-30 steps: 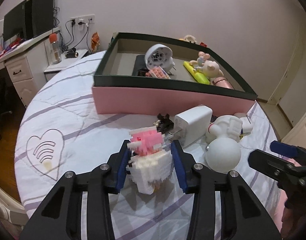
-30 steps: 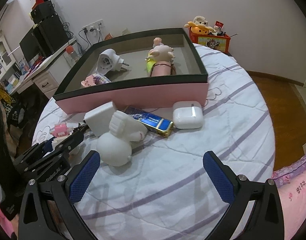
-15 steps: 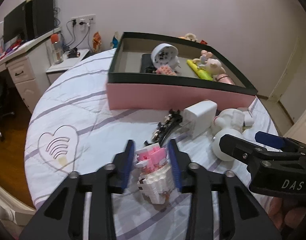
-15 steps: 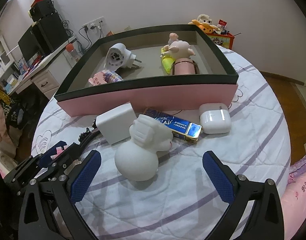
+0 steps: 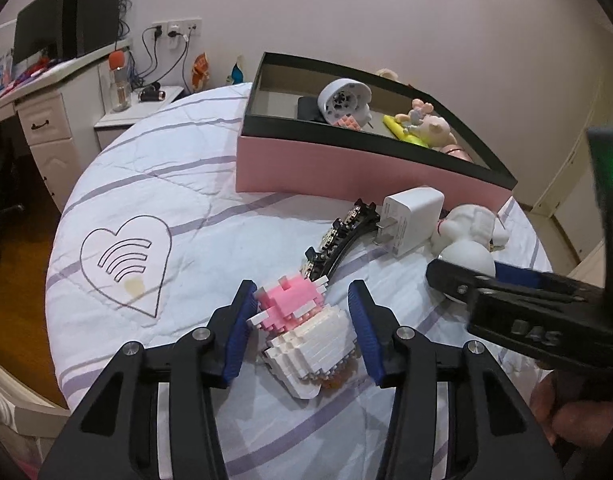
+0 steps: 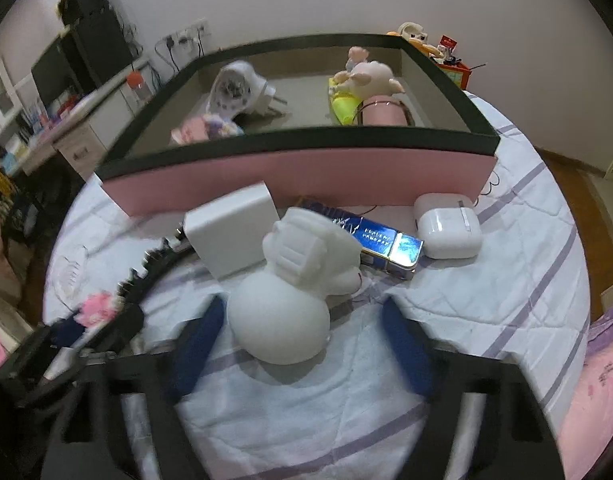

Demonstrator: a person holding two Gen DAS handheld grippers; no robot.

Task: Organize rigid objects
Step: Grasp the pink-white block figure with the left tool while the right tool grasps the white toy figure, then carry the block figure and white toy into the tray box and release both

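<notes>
The pink and white block toy [image 5: 302,334] lies low in the middle of the left view, on the quilt [image 5: 178,200]. The left gripper [image 5: 302,332] has a blue pad on each side of it, with small gaps, so it is not squeezing. In the right view, the white round figure [image 6: 284,304] sits in the middle. The right gripper [image 6: 302,344] is wide open around its round end. Behind are a white charger [image 6: 234,232], a blue box [image 6: 382,244], a white earbud case [image 6: 446,226] and the pink box [image 6: 306,172].

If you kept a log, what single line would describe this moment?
left gripper: fingers around block toy, unclosed | right gripper: open around white figurine | box: behind
</notes>
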